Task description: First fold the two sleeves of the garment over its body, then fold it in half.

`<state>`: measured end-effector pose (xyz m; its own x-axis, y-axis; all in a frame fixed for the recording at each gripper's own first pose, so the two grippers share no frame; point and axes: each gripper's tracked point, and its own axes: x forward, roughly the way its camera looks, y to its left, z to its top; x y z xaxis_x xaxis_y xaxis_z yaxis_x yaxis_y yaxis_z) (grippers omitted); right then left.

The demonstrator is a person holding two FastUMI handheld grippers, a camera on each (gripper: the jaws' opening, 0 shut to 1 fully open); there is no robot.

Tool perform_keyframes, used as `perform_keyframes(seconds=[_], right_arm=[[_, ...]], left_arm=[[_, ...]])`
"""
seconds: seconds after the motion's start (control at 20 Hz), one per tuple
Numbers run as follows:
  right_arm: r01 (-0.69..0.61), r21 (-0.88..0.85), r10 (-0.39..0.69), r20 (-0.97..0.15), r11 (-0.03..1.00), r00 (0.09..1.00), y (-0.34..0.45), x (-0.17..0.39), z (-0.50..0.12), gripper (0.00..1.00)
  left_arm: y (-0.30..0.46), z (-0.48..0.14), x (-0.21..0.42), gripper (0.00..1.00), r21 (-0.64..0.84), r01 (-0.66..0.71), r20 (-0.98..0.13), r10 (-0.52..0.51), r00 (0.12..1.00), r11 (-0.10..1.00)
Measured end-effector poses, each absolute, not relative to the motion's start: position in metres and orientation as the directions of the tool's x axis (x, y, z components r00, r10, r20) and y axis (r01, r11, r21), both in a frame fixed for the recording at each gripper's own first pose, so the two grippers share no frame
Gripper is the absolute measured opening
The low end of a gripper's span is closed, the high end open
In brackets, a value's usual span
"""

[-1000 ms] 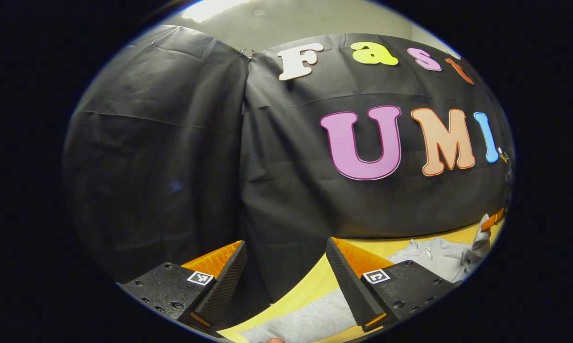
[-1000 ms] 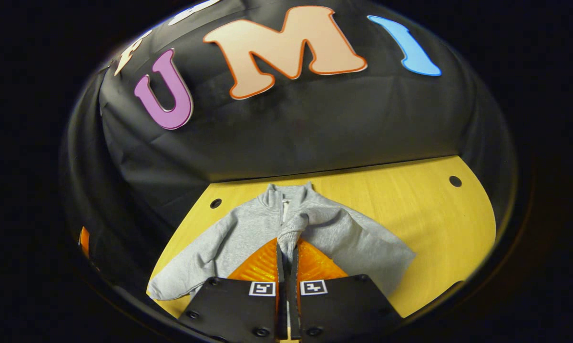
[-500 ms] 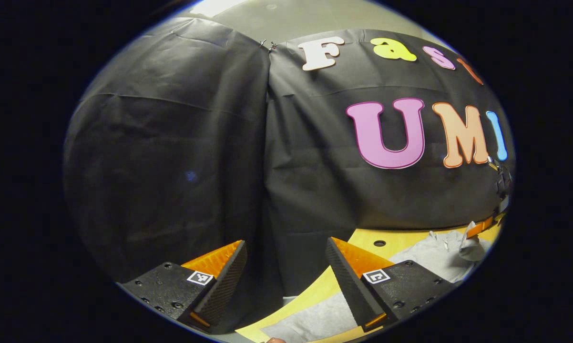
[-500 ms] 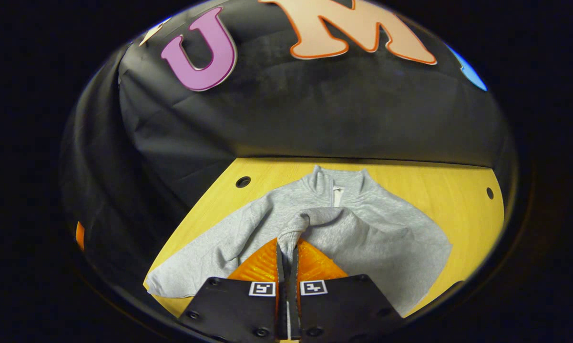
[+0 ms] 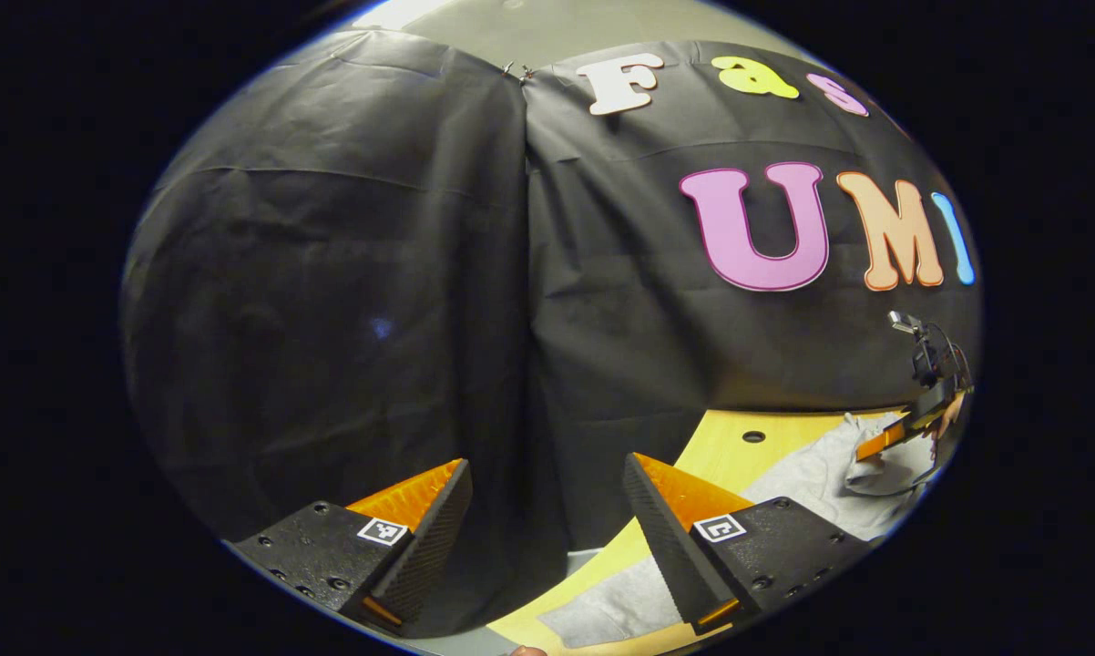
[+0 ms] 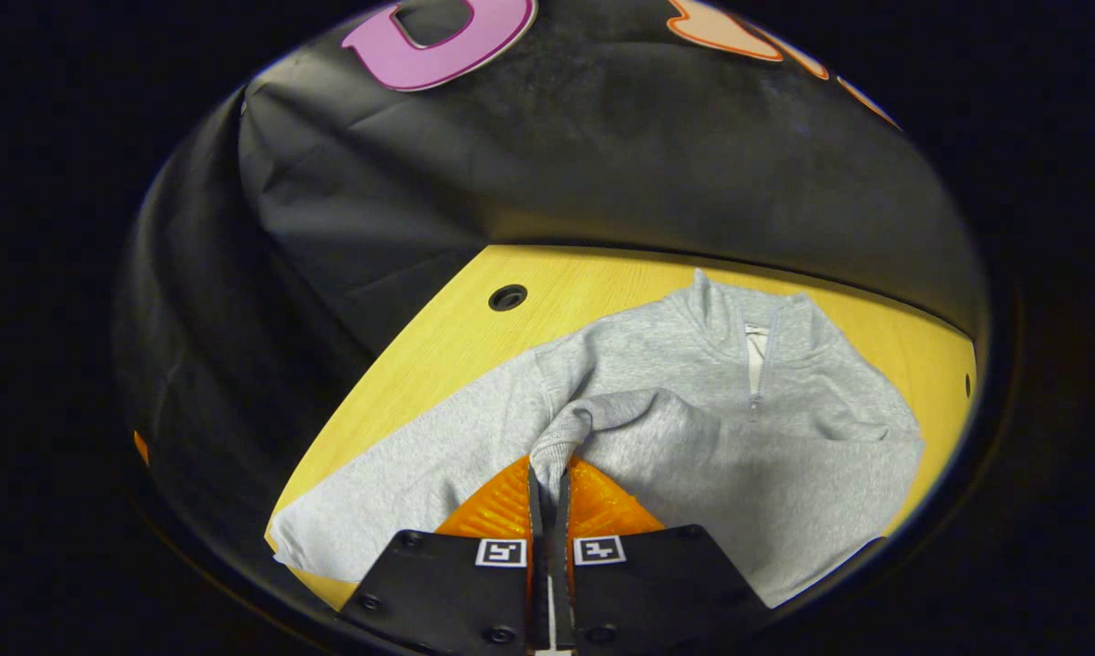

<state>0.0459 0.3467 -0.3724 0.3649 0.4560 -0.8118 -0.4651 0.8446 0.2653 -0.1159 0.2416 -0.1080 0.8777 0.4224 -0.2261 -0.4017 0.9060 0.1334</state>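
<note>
A grey zip-neck sweatshirt (image 6: 693, 364) lies flat on the yellow wooden table (image 6: 438, 355), collar toward the far wall. My right gripper (image 6: 547, 469) is shut on the cuff of one sleeve (image 6: 639, 437), which is drawn across the body. The other sleeve (image 6: 393, 483) still stretches out to the left. In the left gripper view my left gripper (image 5: 547, 497) stands open over the table's left edge with nothing between its fingers; that outstretched sleeve (image 5: 607, 601) lies below it. Far right in that view, the right gripper (image 5: 907, 428) holds grey cloth above the sweatshirt (image 5: 812, 474).
Black cloth walls close the booth behind and to the left of the table. A round hole (image 6: 508, 297) sits in the tabletop near the back left, and another hole (image 6: 967, 385) near the right edge. Bare wood lies left of the collar.
The right gripper has carried the cuff further left across the body, so the sleeve lies more over the chest. The left gripper has turned slightly, staying open.
</note>
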Motion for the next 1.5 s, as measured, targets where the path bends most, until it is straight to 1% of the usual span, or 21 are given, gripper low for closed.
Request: perform_keyframes(seconds=[0.15, 0.2, 0.25, 0.3, 0.35, 0.4, 0.45, 0.5, 0.55, 0.6, 0.65, 0.7, 0.8, 0.85, 1.0, 1.05, 1.1, 1.15, 1.2, 1.25, 1.5], right_arm=[[-0.471, 0.261, 0.446, -0.828, 0.843, 0.339, 0.357, 0.037, -0.383, 0.05], [-0.475, 0.266, 0.453, -0.826, 0.839, 0.336, 0.361, 0.034, -0.387, 0.10], [-0.482, 0.278, 0.468, -0.817, 0.831, 0.338, 0.366, 0.033, -0.383, 0.10], [-0.488, 0.291, 0.488, -0.801, 0.823, 0.346, 0.371, 0.033, -0.375, 0.29], [-0.496, 0.299, 0.506, -0.784, 0.815, 0.359, 0.375, 0.035, -0.366, 0.43], [-0.504, 0.285, 0.506, -0.773, 0.815, 0.382, 0.374, 0.037, -0.360, 0.56], [-0.517, 0.277, 0.515, -0.758, 0.810, 0.401, 0.370, 0.036, -0.347, 0.69], [-0.528, 0.263, 0.519, -0.741, 0.808, 0.425, 0.369, 0.040, -0.341, 0.82], [-0.540, 0.251, 0.527, -0.723, 0.803, 0.447, 0.367, 0.040, -0.332, 0.96], [-0.549, 0.245, 0.533, -0.710, 0.799, 0.460, 0.363, 0.039, -0.326, 0.96], [-0.553, 0.240, 0.535, -0.703, 0.798, 0.468, 0.358, 0.038, -0.319, 0.99], [-0.558, 0.237, 0.540, -0.696, 0.795, 0.473, 0.351, 0.035, -0.313, 0.96], [-0.564, 0.223, 0.541, -0.680, 0.795, 0.494, 0.334, 0.034, -0.302, 0.96], [-0.561, 0.216, 0.538, -0.672, 0.799, 0.508, 0.324, 0.034, -0.295, 0.99], [-0.527, 0.227, 0.529, -0.656, 0.819, 0.538, 0.295, 0.032, -0.285, 0.99], [-0.515, 0.221, 0.517, -0.654, 0.828, 0.552, 0.284, 0.033, -0.284, 0.96], [-0.505, 0.214, 0.506, -0.653, 0.836, 0.563, 0.271, 0.032, -0.283, 0.99], [-0.495, 0.207, 0.497, -0.652, 0.844, 0.573, 0.260, 0.033, -0.282, 0.99], [-0.485, 0.202, 0.485, -0.657, 0.851, 0.578, 0.247, 0.030, -0.280, 0.96], [-0.475, 0.199, 0.475, -0.660, 0.857, 0.582, 0.236, 0.029, -0.281, 0.99], [-0.423, 0.170, 0.418, -0.674, 0.890, 0.608, 0.187, 0.027, -0.281, 0.99]], left_arm=[[0.249, -0.120, -0.126, 1.00, 0.138, -0.414, -0.254, 0.437, 0.863, 0.900], [0.249, -0.123, -0.127, 1.00, 0.136, -0.417, -0.257, 0.438, 0.861, 0.899], [0.250, -0.128, -0.127, 0.98, 0.133, -0.419, -0.266, 0.440, 0.858, 0.898], [0.252, -0.137, -0.130, 1.00, 0.132, -0.420, -0.282, 0.440, 0.853, 0.898], [0.253, -0.147, -0.132, 0.98, 0.129, -0.419, -0.300, 0.439, 0.847, 0.899], [0.251, -0.157, -0.134, 0.98, 0.127, -0.419, -0.319, 0.437, 0.841, 0.899], [0.252, -0.166, -0.134, 1.00, 0.124, -0.416, -0.336, 0.433, 0.837, 0.901], [0.250, -0.176, -0.135, 0.98, 0.119, -0.410, -0.358, 0.424, 0.832, 0.904], [0.244, -0.190, -0.136, 1.00, 0.108, -0.398, -0.384, 0.407, 0.829, 0.911], [0.238, -0.203, -0.135, 0.98, 0.095, -0.387, -0.411, 0.390, 0.824, 0.917], [0.233, -0.215, -0.135, 0.98, 0.076, -0.371, -0.437, 0.365, 0.822, 0.926], [0.228, -0.227, -0.135, 0.98, 0.058, -0.359, -0.465, 0.344, 0.816, 0.931], [0.218, -0.249, -0.135, 0.98, 0.012, -0.341, -0.516, 0.298, 0.803, 0.940], [0.214, -0.262, -0.137, 0.98, -0.008, -0.338, -0.546, 0.279, 0.790, 0.941], [0.208, -0.295, -0.137, 0.99, -0.039, -0.349, -0.615, 0.253, 0.747, 0.936], [0.206, -0.301, -0.138, 0.98, -0.054, -0.350, -0.631, 0.240, 0.737, 0.935], [0.205, -0.310, -0.141, 0.98, -0.063, -0.352, -0.653, 0.228, 0.722, 0.934], [0.204, -0.319, -0.142, 0.98, -0.065, -0.353, -0.671, 0.221, 0.708, 0.934], [0.201, -0.327, -0.141, 0.99, -0.063, -0.352, -0.688, 0.215, 0.693, 0.934], [0.202, -0.332, -0.142, 0.98, -0.057, -0.350, -0.700, 0.213, 0.682, 0.935], [0.192, -0.355, -0.146, 0.99, -0.041, -0.335, -0.757, 0.190, 0.625, 0.941]])
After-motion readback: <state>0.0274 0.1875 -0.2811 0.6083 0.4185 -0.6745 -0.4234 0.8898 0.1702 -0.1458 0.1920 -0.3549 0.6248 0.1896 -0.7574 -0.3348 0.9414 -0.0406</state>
